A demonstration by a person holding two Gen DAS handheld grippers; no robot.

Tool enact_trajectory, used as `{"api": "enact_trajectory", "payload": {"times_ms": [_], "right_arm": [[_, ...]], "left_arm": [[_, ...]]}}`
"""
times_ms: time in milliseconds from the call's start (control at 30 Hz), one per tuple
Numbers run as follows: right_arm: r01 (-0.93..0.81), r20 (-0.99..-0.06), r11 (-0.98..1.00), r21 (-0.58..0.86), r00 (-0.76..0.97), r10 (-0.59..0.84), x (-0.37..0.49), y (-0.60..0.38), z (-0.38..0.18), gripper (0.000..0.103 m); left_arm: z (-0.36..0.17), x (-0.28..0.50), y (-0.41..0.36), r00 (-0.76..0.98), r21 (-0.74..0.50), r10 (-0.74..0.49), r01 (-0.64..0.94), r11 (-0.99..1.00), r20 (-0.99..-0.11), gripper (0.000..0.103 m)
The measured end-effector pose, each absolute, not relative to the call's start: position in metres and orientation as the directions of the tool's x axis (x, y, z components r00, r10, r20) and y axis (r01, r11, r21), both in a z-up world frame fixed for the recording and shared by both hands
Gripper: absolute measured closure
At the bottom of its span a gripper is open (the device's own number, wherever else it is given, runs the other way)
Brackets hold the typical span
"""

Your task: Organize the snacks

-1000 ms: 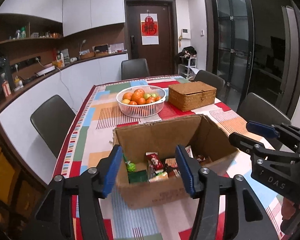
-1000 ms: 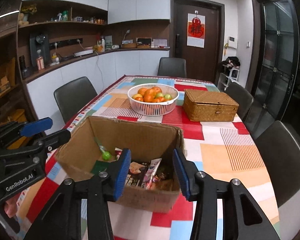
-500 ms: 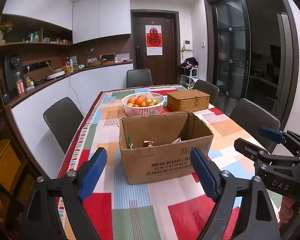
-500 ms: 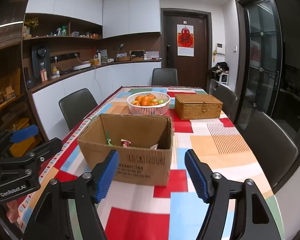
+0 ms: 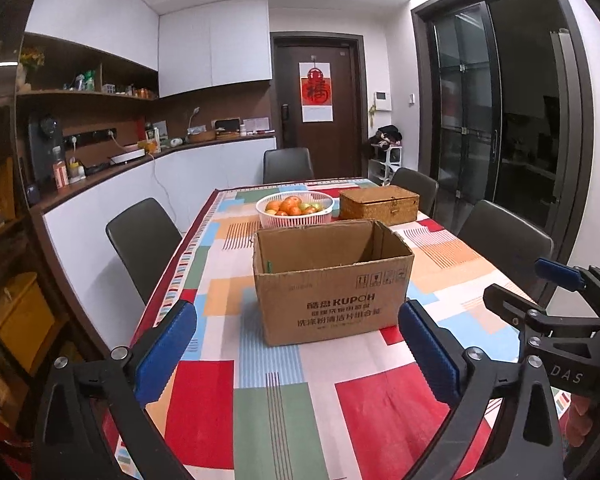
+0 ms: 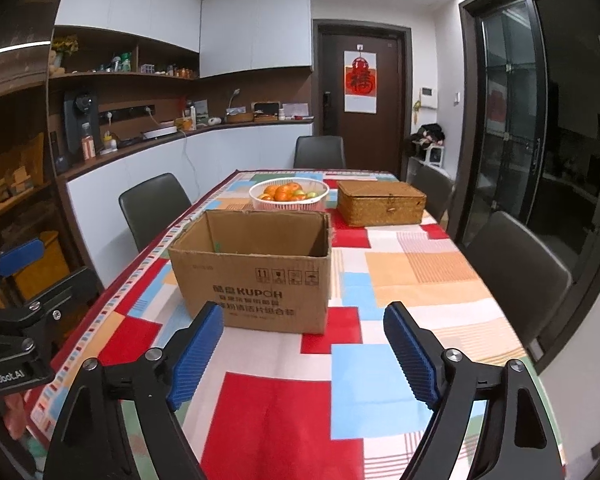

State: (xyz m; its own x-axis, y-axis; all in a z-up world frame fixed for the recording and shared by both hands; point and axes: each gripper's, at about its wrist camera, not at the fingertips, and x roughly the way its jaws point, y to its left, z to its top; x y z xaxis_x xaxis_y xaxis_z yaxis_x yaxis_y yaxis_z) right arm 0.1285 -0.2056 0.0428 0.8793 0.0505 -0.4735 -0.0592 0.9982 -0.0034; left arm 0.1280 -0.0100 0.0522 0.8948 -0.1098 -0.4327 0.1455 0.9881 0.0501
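An open brown cardboard box (image 5: 332, 280) printed KUPOH stands on the colourful patchwork tablecloth (image 5: 276, 392); it also shows in the right wrist view (image 6: 256, 276). Its contents are hidden behind the front wall from here. My left gripper (image 5: 296, 352) is open and empty, held back from the box near the table's front. My right gripper (image 6: 304, 356) is open and empty, also short of the box. Each gripper shows at the edge of the other's view: the right one (image 5: 556, 312) and the left one (image 6: 16, 300).
A white basket of oranges (image 5: 295, 209) and a closed wicker box (image 5: 378, 204) stand behind the cardboard box. Dark chairs (image 5: 140, 240) line both table sides. A counter with shelves runs along the left wall; a glass door is on the right.
Both grippers have pulled back and lowered from above the box opening to the table's near end. Their jaws have opened wider. The snacks inside the box have gone out of sight.
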Motion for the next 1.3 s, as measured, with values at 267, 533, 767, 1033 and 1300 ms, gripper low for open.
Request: {"api": "enact_trajectory", "payload": {"times_ms": [267,533,767,1033,1300], "right_arm": [[-0.050,-0.444,0.999,-0.017,0.895,0.038,0.109,-0.204,0.052,0.017],[-0.045,-0.438,0.999,-0.011,0.898,0.035,0.102,-0.207,0.054,0.015],[-0.047,-0.446,0.999,0.006,0.894,0.044,0.103,-0.210,0.053,0.015],[-0.043,-0.445,0.999,0.003,0.895,0.040,0.101,-0.209,0.053,0.015],[-0.042,-0.447,0.999,-0.001,0.894,0.037,0.101,-0.209,0.052,0.015]], "left_arm": [[0.058,0.110,-0.009,0.902,0.060,-0.095,0.132,0.989,-0.421,0.000],[0.062,0.102,-0.009,0.909,0.060,-0.095,0.130,0.990,-0.406,0.000],[0.059,0.103,-0.009,0.906,0.056,-0.091,0.125,0.991,-0.414,0.000],[0.060,0.104,-0.008,0.905,0.057,-0.091,0.126,0.990,-0.415,0.000],[0.059,0.104,-0.006,0.903,0.056,-0.093,0.128,0.990,-0.419,0.000]]}}
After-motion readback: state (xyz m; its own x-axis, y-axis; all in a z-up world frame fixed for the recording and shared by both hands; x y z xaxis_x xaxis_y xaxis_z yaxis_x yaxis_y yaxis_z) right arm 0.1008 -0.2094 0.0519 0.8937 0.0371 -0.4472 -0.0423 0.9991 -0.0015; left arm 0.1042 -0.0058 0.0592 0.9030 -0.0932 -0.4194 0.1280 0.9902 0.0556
